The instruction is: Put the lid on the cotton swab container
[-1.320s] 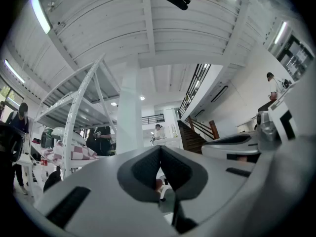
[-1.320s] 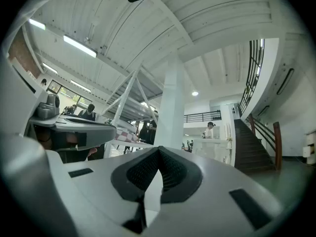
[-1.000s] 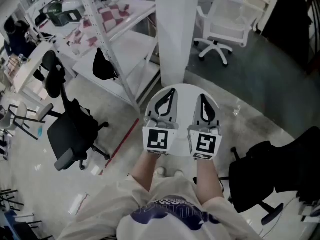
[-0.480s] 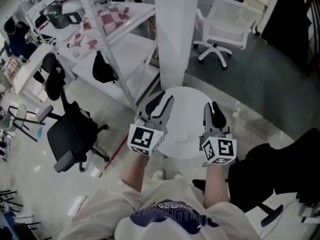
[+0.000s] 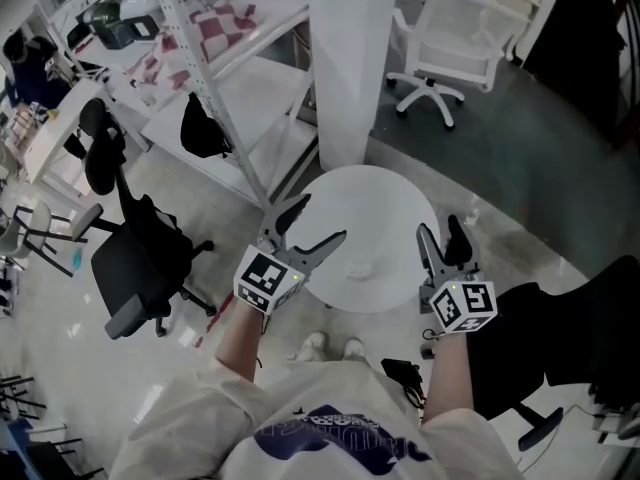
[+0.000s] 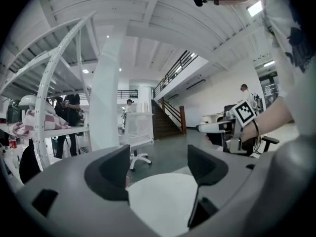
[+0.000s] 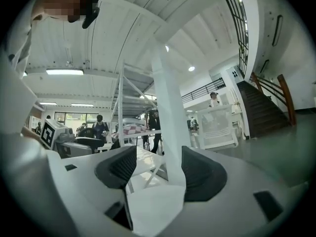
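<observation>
A round white table (image 5: 385,213) stands below me. One small pale object (image 5: 360,266) lies near its front edge; it is too small to tell whether it is the swab container or the lid. My left gripper (image 5: 318,220) hovers over the table's left edge, its jaws opening with nothing between them. My right gripper (image 5: 441,230) is at the table's right edge, jaws also opening and empty. In the left gripper view the jaws (image 6: 155,169) frame only bare tabletop (image 6: 158,201). The right gripper view (image 7: 158,174) looks past the table at a pillar.
A white pillar (image 5: 345,58) rises just behind the table. A metal shelving rack (image 5: 220,78) stands at the back left, a black office chair (image 5: 140,268) at the left, a white chair (image 5: 445,38) at the back right, and another black chair (image 5: 540,338) at the right.
Both grippers were shut and side by side over the table's middle. They have drawn apart to the table's left and right edges, and their jaws have spread open.
</observation>
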### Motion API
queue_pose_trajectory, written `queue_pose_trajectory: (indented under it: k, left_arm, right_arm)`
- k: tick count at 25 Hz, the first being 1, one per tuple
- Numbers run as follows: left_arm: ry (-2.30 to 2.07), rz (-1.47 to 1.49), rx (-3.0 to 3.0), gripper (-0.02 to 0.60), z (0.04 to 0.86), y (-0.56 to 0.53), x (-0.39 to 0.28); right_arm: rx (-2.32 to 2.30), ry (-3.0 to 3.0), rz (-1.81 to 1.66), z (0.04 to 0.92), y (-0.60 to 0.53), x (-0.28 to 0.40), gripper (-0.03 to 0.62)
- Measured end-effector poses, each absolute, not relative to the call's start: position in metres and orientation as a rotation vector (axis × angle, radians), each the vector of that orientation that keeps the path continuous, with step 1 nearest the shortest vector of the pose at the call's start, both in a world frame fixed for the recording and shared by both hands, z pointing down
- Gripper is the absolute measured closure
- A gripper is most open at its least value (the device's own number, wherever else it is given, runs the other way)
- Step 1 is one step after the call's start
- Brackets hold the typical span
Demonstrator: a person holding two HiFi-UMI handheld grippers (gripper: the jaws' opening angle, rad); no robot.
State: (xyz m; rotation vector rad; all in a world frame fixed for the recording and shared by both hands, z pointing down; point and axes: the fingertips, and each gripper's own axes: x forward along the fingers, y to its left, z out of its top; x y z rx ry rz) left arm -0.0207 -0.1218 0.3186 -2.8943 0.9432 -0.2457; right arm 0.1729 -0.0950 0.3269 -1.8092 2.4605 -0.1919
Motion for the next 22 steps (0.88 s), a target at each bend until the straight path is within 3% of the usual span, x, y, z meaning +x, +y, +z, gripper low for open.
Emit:
queue_pose_trajectory:
  k: [22]
  left_arm:
    - [0.431,-0.928,-3.065,0.215,0.524,-0.056,0.017]
  right_arm:
    - [-1.469,3.085,-0.517,0.478,-0.11,0.122,0.312]
